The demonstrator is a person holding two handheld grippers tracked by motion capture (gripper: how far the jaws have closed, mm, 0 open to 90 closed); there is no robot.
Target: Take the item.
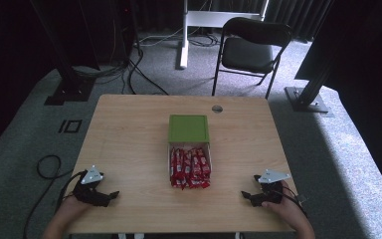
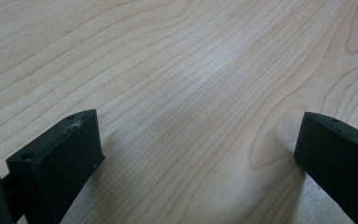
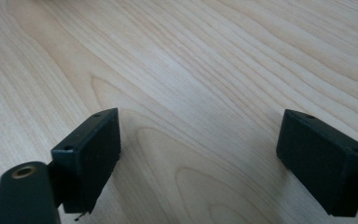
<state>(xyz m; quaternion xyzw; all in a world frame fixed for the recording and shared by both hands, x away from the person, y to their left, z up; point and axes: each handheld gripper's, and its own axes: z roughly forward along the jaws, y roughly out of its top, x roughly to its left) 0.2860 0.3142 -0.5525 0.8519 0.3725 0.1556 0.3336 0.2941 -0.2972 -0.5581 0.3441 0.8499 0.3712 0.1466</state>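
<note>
Wood-grained and pale, one rectangular table top [image 1: 129,144] carries the whole arrangement. At its centre stands one white open box [image 1: 190,167], its square green lid [image 1: 189,128] lying just beyond it and touching its far edge. The box is packed with red foil snack packets [image 1: 189,168] printed in white, set side by side in about four columns; an exact count cannot be made at this distance. The packets fill the box from wall to wall, and those at the near end spill slightly over its edge.

Two hand-held tools are present, one per hand. The left black two-jaw gripper [image 1: 110,196], topped by a grey three-cornered plate, rests on the near left part of the table and points inward toward the box. Its jaws stand wide apart, with bare wood between them and nothing held, as the left gripper view confirms [image 2: 200,154]. The right black two-jaw gripper [image 1: 247,197], carrying a like plate, rests on the near right part and also points inward. Its jaws are likewise spread wide and hold nothing, with bare grain between them in the right gripper view [image 3: 200,158].

The box of packets lies between the two grippers and somewhat farther from the person, well apart from both pairs of jaws. One black folding chair [image 1: 251,50] stands on the grey carpet beyond the table.
</note>
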